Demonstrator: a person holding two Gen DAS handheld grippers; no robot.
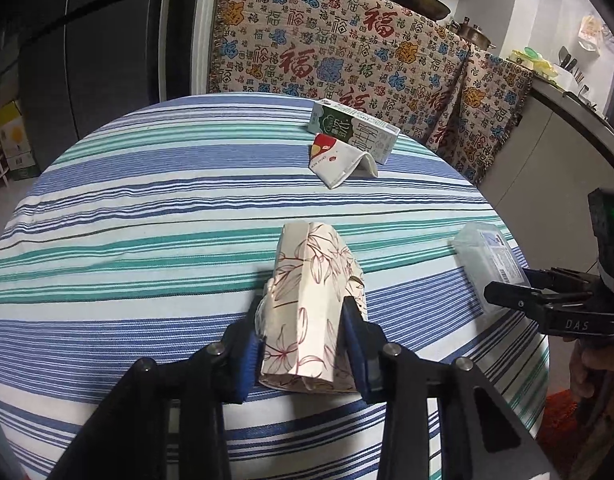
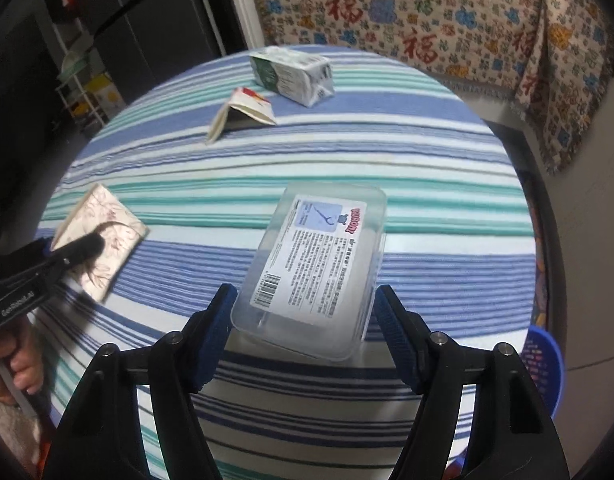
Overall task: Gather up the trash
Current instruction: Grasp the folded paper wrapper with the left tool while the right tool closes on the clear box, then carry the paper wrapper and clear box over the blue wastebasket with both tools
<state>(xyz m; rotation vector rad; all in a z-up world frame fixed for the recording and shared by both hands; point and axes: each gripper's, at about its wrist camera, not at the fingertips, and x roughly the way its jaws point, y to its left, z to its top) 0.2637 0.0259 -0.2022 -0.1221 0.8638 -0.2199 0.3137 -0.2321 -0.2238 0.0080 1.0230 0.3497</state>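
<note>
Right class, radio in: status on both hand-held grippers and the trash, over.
Left hand-held gripper shut on floral packet. Right hand-held gripper open, straddling clear plastic box. Milk carton and folded wrapper still on table. Nothing blocking.

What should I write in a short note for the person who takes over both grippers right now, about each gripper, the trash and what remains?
Left gripper: shut on the floral tissue pack, near the table's front edge.
Right gripper: open, its fingers either side of the clear plastic box, not yet gripping.
On the striped tablecloth, far side: green milk carton and, just in front of it, a folded red-and-white wrapper.
A blue basket stands beside the table, on the right.
Done: one item gripped. Left: close on the box, then collect all four items.
</note>
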